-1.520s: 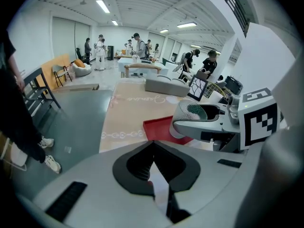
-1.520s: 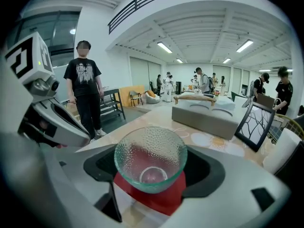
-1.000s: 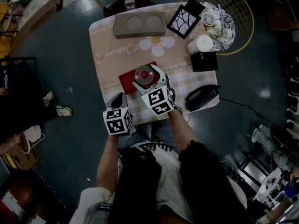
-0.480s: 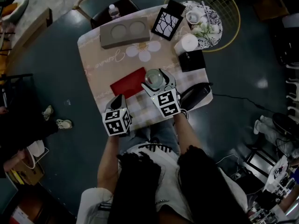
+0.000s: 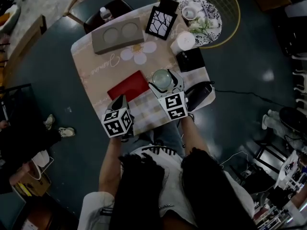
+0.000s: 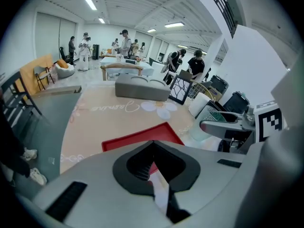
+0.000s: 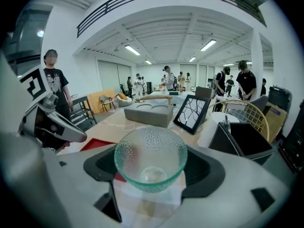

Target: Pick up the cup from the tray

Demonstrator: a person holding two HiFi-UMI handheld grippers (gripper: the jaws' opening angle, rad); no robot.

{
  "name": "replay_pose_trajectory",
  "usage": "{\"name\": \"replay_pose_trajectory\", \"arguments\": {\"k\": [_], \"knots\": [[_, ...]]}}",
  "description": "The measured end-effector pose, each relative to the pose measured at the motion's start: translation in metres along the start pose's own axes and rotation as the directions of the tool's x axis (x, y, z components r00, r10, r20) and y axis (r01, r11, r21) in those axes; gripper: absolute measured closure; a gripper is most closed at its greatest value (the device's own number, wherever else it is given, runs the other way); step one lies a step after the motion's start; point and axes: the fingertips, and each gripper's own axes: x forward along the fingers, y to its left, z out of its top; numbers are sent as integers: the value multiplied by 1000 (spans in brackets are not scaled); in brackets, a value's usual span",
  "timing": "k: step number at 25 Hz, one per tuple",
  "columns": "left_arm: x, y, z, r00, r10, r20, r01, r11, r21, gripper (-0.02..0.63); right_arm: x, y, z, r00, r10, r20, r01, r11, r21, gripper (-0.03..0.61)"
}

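My right gripper (image 7: 151, 175) clamps the cup (image 7: 151, 158), upright with its mouth up, over the tabletop (image 5: 103, 68) just right of the tray (image 5: 128, 86). A black box (image 5: 190, 60) stands beyond it. The left gripper (image 6: 154, 172) is closed and empty at the near edge.

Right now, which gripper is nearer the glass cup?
Right. The right gripper is clamped on the glass cup; the left gripper hangs apart to its left, at the red tray's near edge.
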Motion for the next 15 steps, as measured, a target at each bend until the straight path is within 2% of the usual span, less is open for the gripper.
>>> {"name": "replay_pose_trajectory", "arguments": {"k": [4,15], "knots": [[3,0,5,1000,13,3,-13,1000,16,607,1,-8,-6,1000,-18,13,18,1000,3,183],[2,10,4,999,43,-8,-43,999,-21,607,8,-19,-28,999,-54,9,54,998,31,183]]}}
